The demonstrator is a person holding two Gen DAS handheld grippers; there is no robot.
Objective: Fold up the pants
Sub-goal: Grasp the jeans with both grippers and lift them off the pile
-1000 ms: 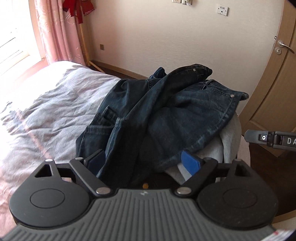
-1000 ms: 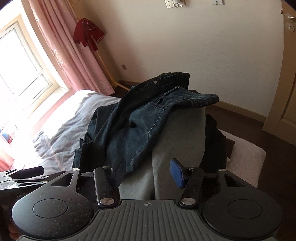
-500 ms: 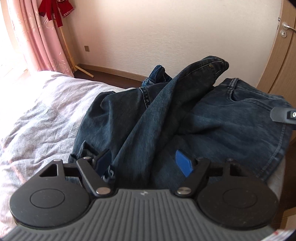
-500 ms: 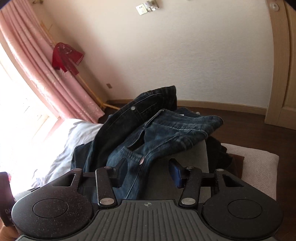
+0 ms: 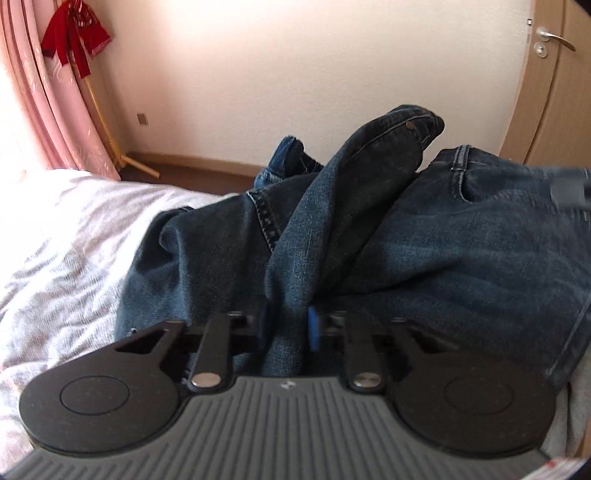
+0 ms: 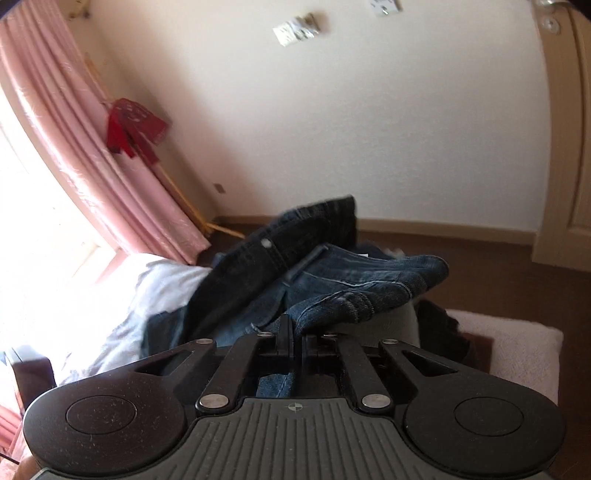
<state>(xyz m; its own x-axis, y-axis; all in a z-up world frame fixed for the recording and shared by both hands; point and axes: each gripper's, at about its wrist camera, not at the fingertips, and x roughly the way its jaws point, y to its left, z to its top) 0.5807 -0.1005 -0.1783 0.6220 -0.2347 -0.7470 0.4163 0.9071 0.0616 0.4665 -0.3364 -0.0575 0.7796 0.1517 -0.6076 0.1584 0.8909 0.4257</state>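
In the left wrist view, the left gripper (image 5: 286,328) pinches a thick fold of the dark blue pants (image 5: 424,251) between its two blue pads (image 5: 313,328). The pads sit close together with the cloth squeezed between them. The pants lie in a messy heap on the bed (image 5: 74,229), which has a pale, wrinkled sheet. One part of the pants stands up in a hump, and a small metal button (image 5: 409,125) shows near its top. A wide, flatter part of the pants spreads out to the right. Behind the bed there is a cream wall (image 5: 295,74), a pink curtain (image 5: 48,110) with a red cloth (image 5: 74,37) hanging on it, and a wooden door (image 5: 554,92) with a silver handle. In the right wrist view, the right gripper (image 6: 297,341) has its fingers pressed almost together, and they pinch an edge of the pants (image 6: 332,280) between them. The pants pile up just past the fingers, with the waistband and a round button (image 6: 265,242) facing up. The bed (image 6: 159,288) shows on the left under the pants. A pinkish white cushion (image 6: 517,350) sits on the right, near the brown floor (image 6: 480,273). The pink curtain (image 6: 92,166) and the red cloth (image 6: 133,129) are on the left, and the cream wall (image 6: 369,129) has white sockets (image 6: 295,29) high up.
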